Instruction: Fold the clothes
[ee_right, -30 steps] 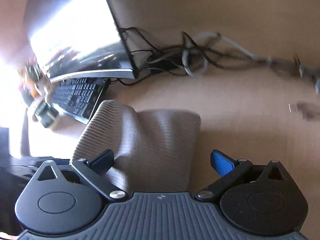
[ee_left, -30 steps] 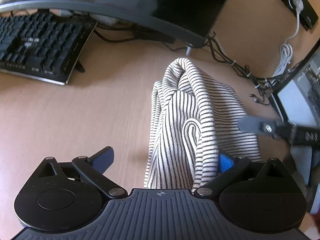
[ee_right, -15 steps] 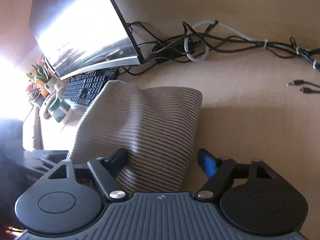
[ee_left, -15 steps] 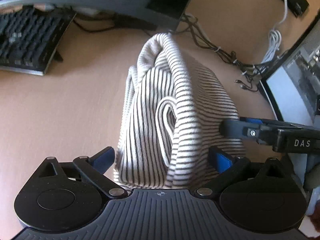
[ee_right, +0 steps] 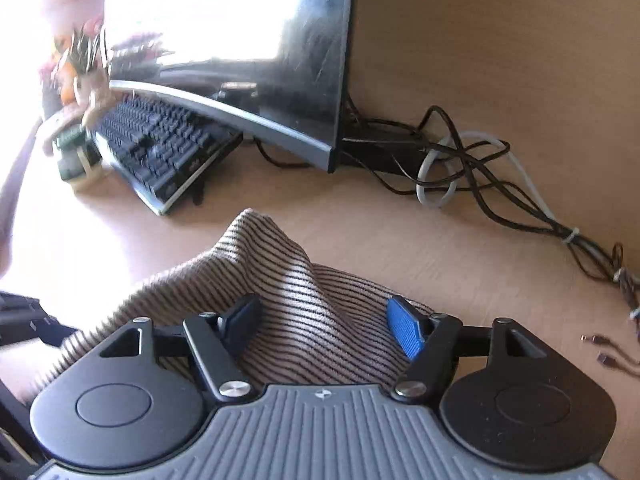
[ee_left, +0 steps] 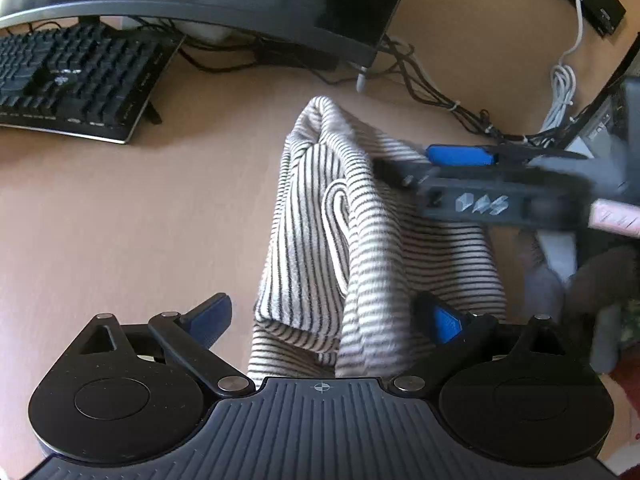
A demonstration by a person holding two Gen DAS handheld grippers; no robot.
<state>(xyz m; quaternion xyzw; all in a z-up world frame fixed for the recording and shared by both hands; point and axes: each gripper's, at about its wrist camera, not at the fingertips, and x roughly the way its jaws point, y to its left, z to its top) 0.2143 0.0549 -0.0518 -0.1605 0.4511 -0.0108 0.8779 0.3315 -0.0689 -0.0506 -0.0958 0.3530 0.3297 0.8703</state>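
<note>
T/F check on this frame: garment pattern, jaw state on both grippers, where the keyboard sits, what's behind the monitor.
1. The garment is plain white. False: it is white with dark stripes.
2. The left hand-held gripper has its jaws spread, cloth lying between them. True.
3. The right hand-held gripper is clamped shut on the cloth. False: its jaws are apart, with a ridge of cloth between them.
4. The keyboard sits partly under the curved monitor. True.
5. No cables lie on the desk. False: a tangle of cables lies beside the monitor.
</note>
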